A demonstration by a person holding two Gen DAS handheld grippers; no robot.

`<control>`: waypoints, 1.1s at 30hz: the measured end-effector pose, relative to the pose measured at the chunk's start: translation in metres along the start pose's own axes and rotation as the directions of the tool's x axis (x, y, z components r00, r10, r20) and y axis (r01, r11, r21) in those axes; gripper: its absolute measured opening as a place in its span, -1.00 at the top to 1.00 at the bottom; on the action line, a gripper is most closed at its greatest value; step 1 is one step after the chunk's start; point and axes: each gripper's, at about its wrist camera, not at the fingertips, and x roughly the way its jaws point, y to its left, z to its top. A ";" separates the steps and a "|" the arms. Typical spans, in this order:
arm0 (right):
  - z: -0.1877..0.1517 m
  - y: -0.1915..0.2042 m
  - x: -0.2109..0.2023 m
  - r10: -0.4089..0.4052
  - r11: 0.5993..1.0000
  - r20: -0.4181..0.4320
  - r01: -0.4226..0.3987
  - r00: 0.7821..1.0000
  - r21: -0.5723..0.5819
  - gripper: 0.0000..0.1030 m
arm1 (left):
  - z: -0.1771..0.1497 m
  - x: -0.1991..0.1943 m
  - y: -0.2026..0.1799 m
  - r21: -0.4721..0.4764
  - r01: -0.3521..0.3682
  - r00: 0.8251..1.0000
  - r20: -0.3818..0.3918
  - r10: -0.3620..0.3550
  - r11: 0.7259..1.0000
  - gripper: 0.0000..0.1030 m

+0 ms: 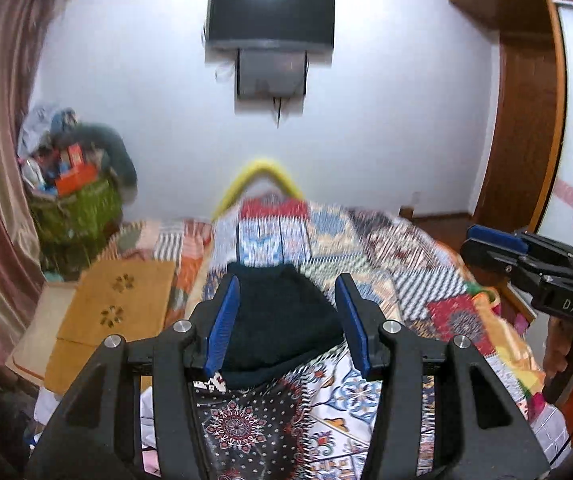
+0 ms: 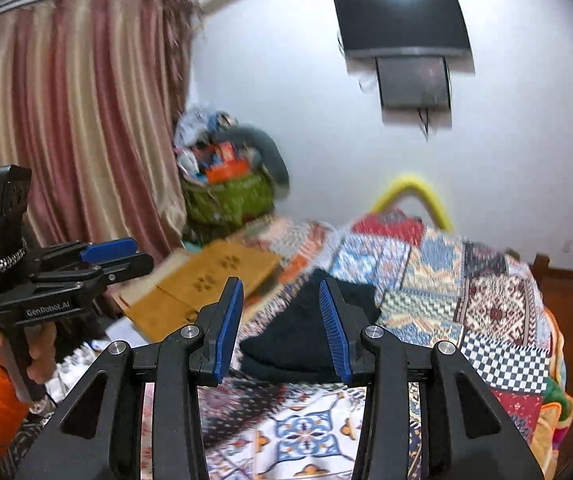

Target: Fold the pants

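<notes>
The black pants [image 1: 282,320] lie folded into a compact bundle on the patchwork bedspread [image 1: 410,276]. My left gripper [image 1: 288,292] is open and empty, raised above the bed with the pants seen between its blue pads. My right gripper [image 2: 282,296] is open and empty too, held above the bed with the same bundle [image 2: 306,336] beyond its fingers. Each gripper shows in the other's view: the right one at the right edge [image 1: 486,240], the left one at the left edge [image 2: 114,252].
A yellow wooden lap table [image 1: 114,312] rests on the bed's left side. A green basket piled with items [image 1: 74,200] stands in the corner by the striped curtain [image 2: 70,120]. A TV [image 1: 270,16] hangs on the far wall. A wooden wardrobe [image 1: 526,120] is at right.
</notes>
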 end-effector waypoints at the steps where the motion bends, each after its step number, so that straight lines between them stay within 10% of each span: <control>1: -0.001 0.009 -0.014 0.003 1.000 0.032 -0.003 0.999 -0.013 0.30 | -0.001 -0.012 -0.004 0.000 -0.002 1.000 0.021 0.002 1.000 0.04; 10: -0.025 0.051 -0.080 -0.030 0.997 0.214 0.045 0.976 -0.063 0.29 | -0.032 -0.096 -0.048 0.031 -0.094 0.965 0.249 0.083 0.995 -0.16; 17: -0.039 0.061 -0.089 -0.100 0.992 0.266 0.116 0.959 -0.046 -0.59 | -0.050 -0.118 -0.058 0.017 -0.086 0.936 0.343 0.075 0.996 -1.00; 22: -0.041 0.063 -0.095 -0.144 0.985 0.297 0.166 0.944 -0.049 -0.99 | -0.052 -0.119 -0.057 0.011 -0.062 0.940 0.335 0.055 0.998 -1.00; 33: -0.052 0.064 -0.100 -0.153 0.984 0.298 0.172 0.942 -0.040 -1.00 | -0.058 -0.115 -0.045 -0.012 -0.044 0.944 0.328 0.046 0.999 -1.00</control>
